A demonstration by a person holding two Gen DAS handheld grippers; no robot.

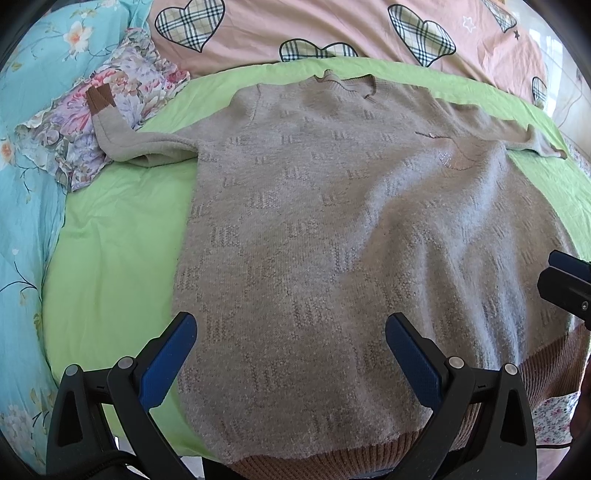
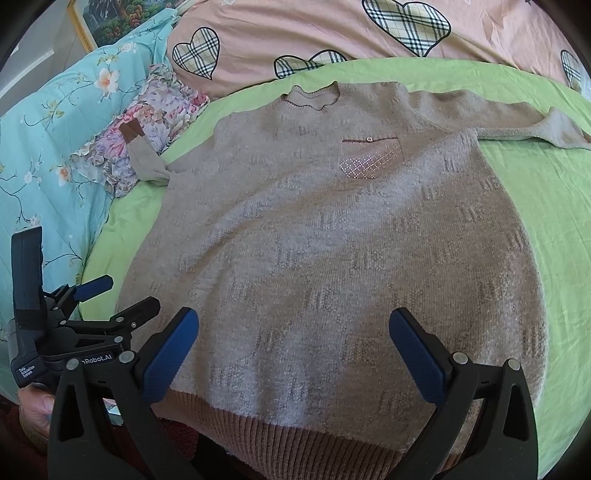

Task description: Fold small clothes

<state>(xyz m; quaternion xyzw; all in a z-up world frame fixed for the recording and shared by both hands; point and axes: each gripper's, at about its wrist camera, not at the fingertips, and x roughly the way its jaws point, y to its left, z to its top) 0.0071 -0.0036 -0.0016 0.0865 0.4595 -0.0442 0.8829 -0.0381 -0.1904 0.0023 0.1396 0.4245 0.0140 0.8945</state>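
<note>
A beige knit sweater lies flat, front up, on a green sheet, collar away from me and brown ribbed hem nearest; it also shows in the right wrist view. Its left sleeve bends onto a floral cloth, with a brown cuff. Its right sleeve stretches out to the right. A small chest pocket has sparkly studs. My left gripper is open above the lower left body. My right gripper is open above the lower body near the hem.
A floral cloth lies crumpled at the left. A turquoise flowered quilt runs along the left edge. A pink cover with plaid hearts lies behind. The left gripper shows at the left in the right wrist view.
</note>
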